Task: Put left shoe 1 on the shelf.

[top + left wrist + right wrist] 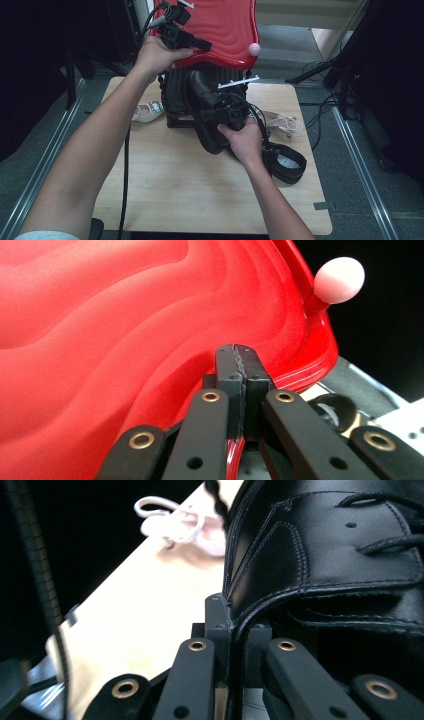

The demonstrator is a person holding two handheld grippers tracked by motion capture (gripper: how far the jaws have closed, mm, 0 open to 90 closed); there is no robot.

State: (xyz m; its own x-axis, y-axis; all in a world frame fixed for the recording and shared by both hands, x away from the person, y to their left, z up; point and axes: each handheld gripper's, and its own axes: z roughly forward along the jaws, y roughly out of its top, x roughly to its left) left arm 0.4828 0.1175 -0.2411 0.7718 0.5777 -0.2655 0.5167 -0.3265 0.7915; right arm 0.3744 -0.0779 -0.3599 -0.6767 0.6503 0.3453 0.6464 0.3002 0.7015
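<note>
Black shoe [205, 107]: centre of the high view, lifted at the front of the black box [172, 97], toe end toward the lower part of the frame; in the right gripper view its leather collar and laces take up the upper right [330, 550].
Right gripper [227, 115]: just right of centre in the high view, held in the person's right hand [245, 140]; its jaws are closed on the edge of the shoe's leather collar, which runs down between the pads [218, 617] in the right gripper view.
Red lid [225, 30]: top centre of the high view, tipped up above the black box (a wavy moulded surface with a pale pink knob [254, 49] at its right edge); it spreads over the left and middle of the left gripper view [125, 325], the knob at upper right [340, 280].
Left gripper [187, 40]: upper left of centre in the high view, in the left hand [157, 55]; its jaws are clamped on the lid's rim, the red edge visible between them low in the left gripper view [240, 390].
Second black shoe [287, 162]: right of centre, lying on the wooden table [175, 190] just beside the right wrist.
White sandals: one left of the box [147, 111], one right of the right gripper [282, 122].
</note>
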